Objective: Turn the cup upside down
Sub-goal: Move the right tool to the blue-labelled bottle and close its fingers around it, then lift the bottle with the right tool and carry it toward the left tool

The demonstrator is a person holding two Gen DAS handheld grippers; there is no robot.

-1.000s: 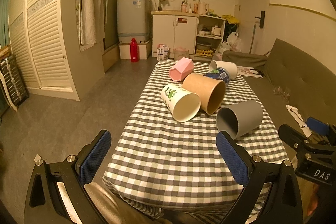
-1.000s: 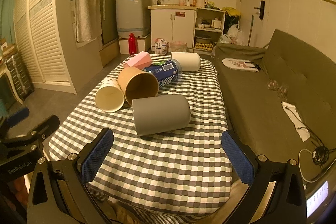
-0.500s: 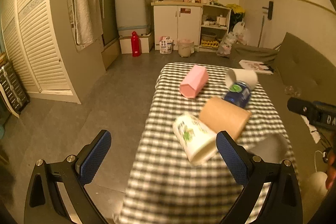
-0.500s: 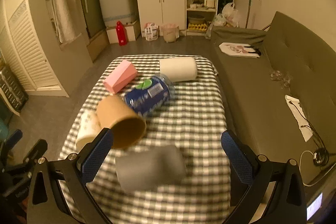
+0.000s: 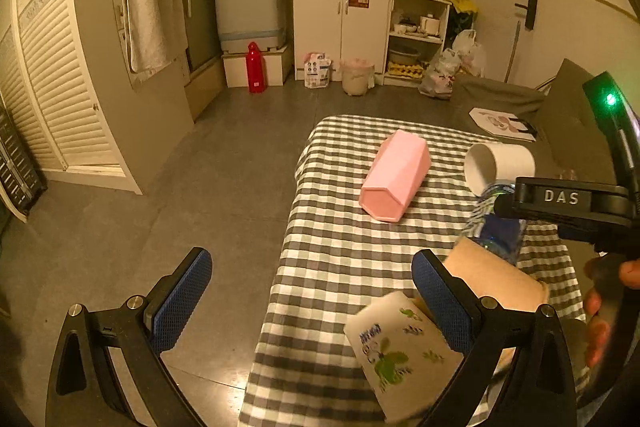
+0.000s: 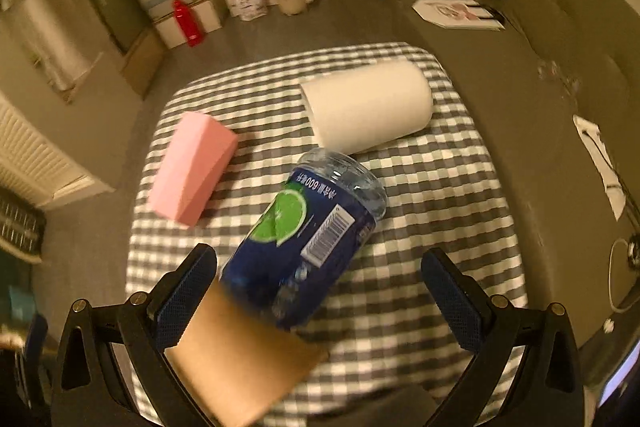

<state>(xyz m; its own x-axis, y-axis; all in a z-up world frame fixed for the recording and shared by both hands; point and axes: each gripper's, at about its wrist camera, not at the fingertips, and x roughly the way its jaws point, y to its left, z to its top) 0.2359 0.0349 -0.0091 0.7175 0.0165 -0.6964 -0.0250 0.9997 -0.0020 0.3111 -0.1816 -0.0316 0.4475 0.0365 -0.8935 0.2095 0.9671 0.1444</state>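
Several cups lie on their sides on the checked tablecloth (image 5: 340, 251). The left wrist view has a pink hexagonal cup (image 5: 394, 175), a white cup (image 5: 500, 163), a brown paper cup (image 5: 492, 283) and a printed paper cup (image 5: 400, 351). My left gripper (image 5: 310, 301) is open, above the table's left edge, with nothing between its fingers. My right gripper (image 6: 318, 299) is open above a blue lime-label cup (image 6: 308, 239) and the brown paper cup (image 6: 240, 355), touching neither. Farther off lie the white cup (image 6: 368, 111) and the pink cup (image 6: 192, 163).
A green sofa (image 6: 560, 27) runs along the table's right side with a magazine (image 6: 460, 13) on it. Grey floor (image 5: 200, 187) lies left of the table. A red bottle (image 5: 256, 67), a washing machine (image 5: 248, 7) and white cabinets (image 5: 340, 27) stand at the far wall.
Both grippers have risen and moved forward over the table, still open. The grey cup has left both views. The cups now appear closer and lower in the frames.
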